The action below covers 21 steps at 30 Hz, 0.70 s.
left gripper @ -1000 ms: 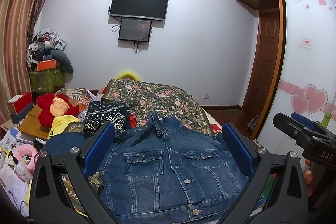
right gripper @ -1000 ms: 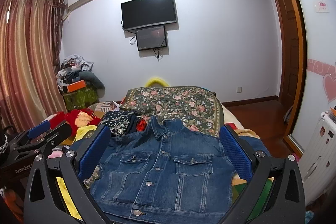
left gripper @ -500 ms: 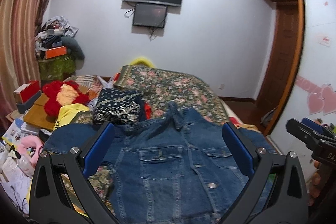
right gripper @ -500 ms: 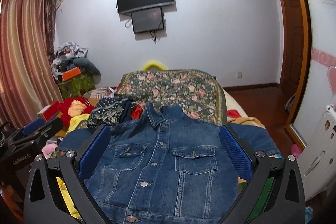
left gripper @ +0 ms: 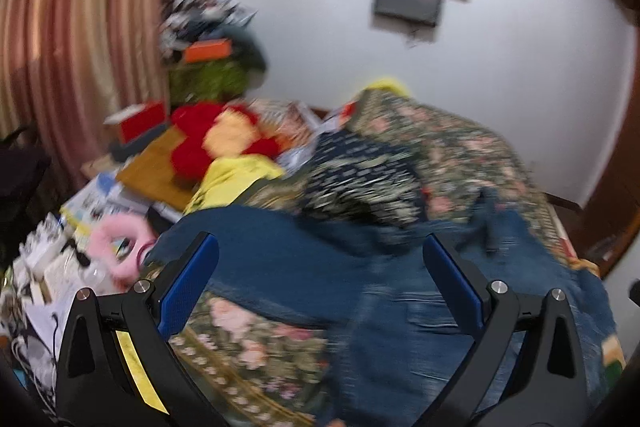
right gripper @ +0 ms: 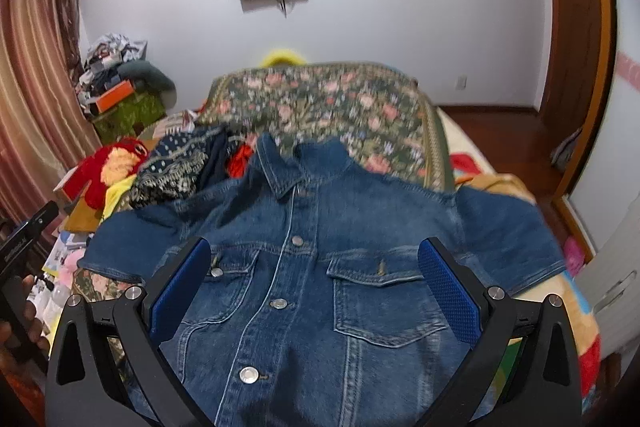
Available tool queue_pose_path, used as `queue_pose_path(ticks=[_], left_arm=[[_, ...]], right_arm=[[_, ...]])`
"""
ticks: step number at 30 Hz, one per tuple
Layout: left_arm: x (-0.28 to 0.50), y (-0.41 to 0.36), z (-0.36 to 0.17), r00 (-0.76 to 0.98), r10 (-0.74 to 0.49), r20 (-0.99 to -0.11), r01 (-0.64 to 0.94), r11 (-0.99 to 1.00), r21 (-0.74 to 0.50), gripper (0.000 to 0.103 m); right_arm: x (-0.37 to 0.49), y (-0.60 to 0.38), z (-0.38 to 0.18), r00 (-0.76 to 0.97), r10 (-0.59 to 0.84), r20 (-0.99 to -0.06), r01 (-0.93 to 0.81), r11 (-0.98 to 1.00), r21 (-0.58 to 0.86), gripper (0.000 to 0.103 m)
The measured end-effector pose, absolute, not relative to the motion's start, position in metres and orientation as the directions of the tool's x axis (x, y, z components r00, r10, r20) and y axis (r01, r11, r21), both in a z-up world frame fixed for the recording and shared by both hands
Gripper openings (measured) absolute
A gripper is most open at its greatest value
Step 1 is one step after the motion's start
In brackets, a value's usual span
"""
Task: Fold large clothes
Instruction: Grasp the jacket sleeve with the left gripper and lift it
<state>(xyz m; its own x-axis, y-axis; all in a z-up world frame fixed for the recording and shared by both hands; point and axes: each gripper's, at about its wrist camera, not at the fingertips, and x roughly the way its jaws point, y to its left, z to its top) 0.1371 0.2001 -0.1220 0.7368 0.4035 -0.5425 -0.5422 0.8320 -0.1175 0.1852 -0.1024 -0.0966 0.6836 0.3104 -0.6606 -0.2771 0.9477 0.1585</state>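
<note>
Two hand-held grippers hover over a denim jacket (right gripper: 320, 267) laid front-up on the bed (right gripper: 480, 163), collar toward the far wall, buttons done up, both sleeves spread outward over a floral bedspread (right gripper: 332, 107). Right hand-held gripper (right gripper: 314, 291): jaws spread wide above the chest pockets, holding nothing. Left hand-held gripper (left gripper: 320, 291): jaws likewise spread and empty, pointing toward the jacket's left sleeve (left gripper: 260, 247) and the clutter beyond, including a red plush toy (left gripper: 208, 143) and a folded patterned cloth (left gripper: 360, 179). Step in hand, as judged: reaching for the first fold. To do it well, each gripper would best pinch a sleeve near the cuff or the shoulder seam, taking a single layer of the stiff denim, then carry it across the front so the edge lies parallel to the button line. Against the frame a second ago, both views look more steeply down and sit closer to the jacket; the left view has swung leftward and is motion-blurred, and the jaws remain as widely parted
</note>
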Motion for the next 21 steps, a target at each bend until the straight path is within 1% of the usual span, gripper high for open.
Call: queue_pose_path(ticks=[4,6,8,10,13,15,16,19,21], left_arm=[[0.139,0.26,-0.16,0.653,0.419,-0.631,-0.633,0.759,-0.151,0.103],[0.138,0.282,-0.176,0.625,0.401,-0.67,-0.658,0.733,-0.175,0.103],[0.136,0.309,-0.196,0.595,0.35,-0.724,-0.682,0.697,-0.224,0.103],[0.131,0.332,-0.216,0.591,0.258,-0.764,-0.69,0.652,-0.314,0.103],[0.126,0.358,-0.244,0.613,0.138,-0.778,-0.687,0.578,-0.44,0.103],[0.126,0.371,-0.261,0.622,0.078,-0.779,-0.679,0.549,-0.487,0.101],[0.127,0.375,-0.268,0.625,0.06,-0.779,-0.677,0.539,-0.502,0.098],[0.127,0.383,-0.272,0.659,0.058,-0.75,-0.653,0.54,-0.531,0.097],[0.133,0.39,-0.271,0.667,0.076,-0.741,-0.644,0.558,-0.523,0.097]], right_arm=[[0.201,-0.096,-0.111,0.64,0.3,-0.708,-0.272,0.949,0.156,0.103],[0.208,-0.092,-0.118,0.617,0.287,-0.733,-0.269,0.952,0.146,0.103],[0.214,-0.089,-0.124,0.606,0.28,-0.745,-0.265,0.954,0.143,0.103],[0.222,-0.087,-0.131,0.589,0.273,-0.76,-0.258,0.955,0.142,0.103],[0.234,-0.083,-0.141,0.559,0.27,-0.784,-0.251,0.956,0.15,0.103],[0.24,-0.08,-0.146,0.542,0.275,-0.794,-0.251,0.955,0.16,0.103],[0.243,-0.079,-0.148,0.535,0.278,-0.798,-0.251,0.954,0.164,0.103],[0.25,-0.074,-0.154,0.521,0.273,-0.809,-0.252,0.954,0.16,0.103],[0.252,-0.071,-0.158,0.512,0.27,-0.815,-0.254,0.955,0.156,0.103]])
